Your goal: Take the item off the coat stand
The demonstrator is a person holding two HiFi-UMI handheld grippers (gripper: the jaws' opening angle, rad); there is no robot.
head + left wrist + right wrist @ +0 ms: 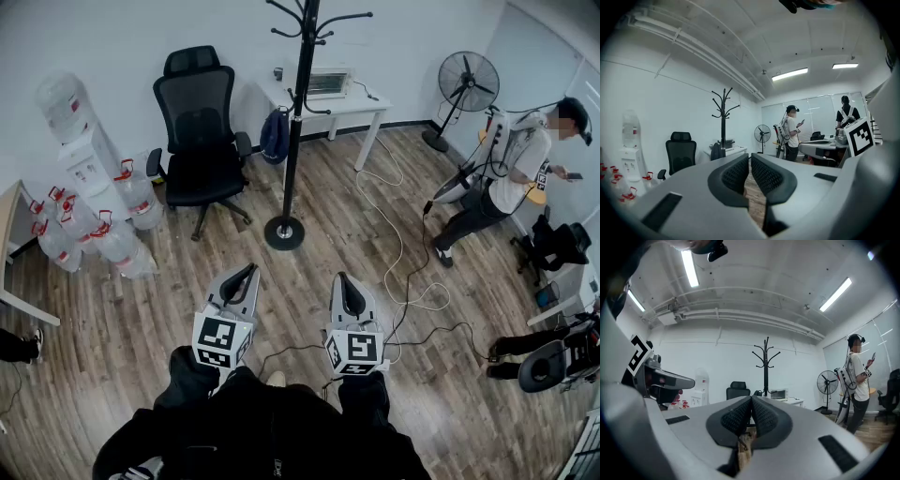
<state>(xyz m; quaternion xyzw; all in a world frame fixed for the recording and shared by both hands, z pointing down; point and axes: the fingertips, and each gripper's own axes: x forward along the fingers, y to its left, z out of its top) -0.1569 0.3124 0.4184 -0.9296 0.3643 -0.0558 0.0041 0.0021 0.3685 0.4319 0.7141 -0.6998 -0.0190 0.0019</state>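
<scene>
Hand-held grippers (pixel 250 271) (pixel 345 279) closed, empty.

Black coat stand (pixel 293 169); dark blue item (pixel 275 136)

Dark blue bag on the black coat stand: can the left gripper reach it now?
Probably not yet. The left gripper, jaws shut, is well short of the dark blue bag on the black coat stand; only wooden floor lies between. Step closer.

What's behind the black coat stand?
A white desk with a pale boxy appliance on top. The coat stand and its hanging dark blue bag cover part of the desk's left end.
</scene>
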